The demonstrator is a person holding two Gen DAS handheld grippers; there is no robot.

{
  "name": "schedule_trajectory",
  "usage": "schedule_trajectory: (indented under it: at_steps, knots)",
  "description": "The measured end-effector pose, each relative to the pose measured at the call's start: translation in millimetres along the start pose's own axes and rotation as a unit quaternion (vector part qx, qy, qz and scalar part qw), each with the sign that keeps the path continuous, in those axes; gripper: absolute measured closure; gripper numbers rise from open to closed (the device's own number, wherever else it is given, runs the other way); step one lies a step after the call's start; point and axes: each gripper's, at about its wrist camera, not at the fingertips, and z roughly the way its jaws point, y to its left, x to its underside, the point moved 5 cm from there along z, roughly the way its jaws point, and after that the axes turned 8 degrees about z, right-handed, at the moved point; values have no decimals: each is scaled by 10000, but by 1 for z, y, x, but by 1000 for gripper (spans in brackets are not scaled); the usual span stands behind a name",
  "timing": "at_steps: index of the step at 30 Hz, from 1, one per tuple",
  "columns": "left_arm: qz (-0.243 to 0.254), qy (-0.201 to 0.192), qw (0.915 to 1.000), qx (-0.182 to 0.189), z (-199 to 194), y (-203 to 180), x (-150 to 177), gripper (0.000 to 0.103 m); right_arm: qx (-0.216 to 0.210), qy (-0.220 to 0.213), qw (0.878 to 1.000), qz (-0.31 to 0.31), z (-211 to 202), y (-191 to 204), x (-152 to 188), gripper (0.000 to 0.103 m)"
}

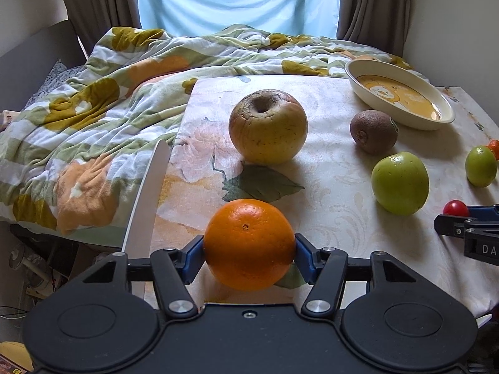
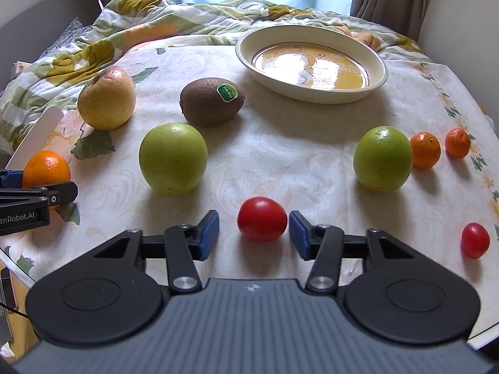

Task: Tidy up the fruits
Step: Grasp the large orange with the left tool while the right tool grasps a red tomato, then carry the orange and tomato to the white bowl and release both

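Blue pads of the left gripper [image 1: 249,257] clamp the orange [image 1: 249,243] on both sides, low on the floral tablecloth [image 1: 327,218]. Right gripper [image 2: 253,233] straddles the red tomato [image 2: 262,218], pads a hair off each side (no contact visible). Beyond: two green apples [image 2: 173,157] [image 2: 383,158], kiwi [image 2: 212,101], yellow apple [image 2: 106,98], empty dish [image 2: 312,92] at back.
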Motion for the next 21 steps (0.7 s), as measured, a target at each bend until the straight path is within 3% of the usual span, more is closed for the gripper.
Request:
schedule_trajectory:
  at_steps: [2,11,21]
  knots:
    - [-16,-24,10000,-18,-3,0,0,39,-54,3,10000,-17,-1,-1,-1,54]
    - [-57,-95,9998,-138,-21,-13,-8,40,-277,-46,9996,-60,-12,-8,-9,54]
    - [-261,-126,9994,-214,-62,-41,-42,40,-566,-153,9981,-163,-51,-29,-34,54]
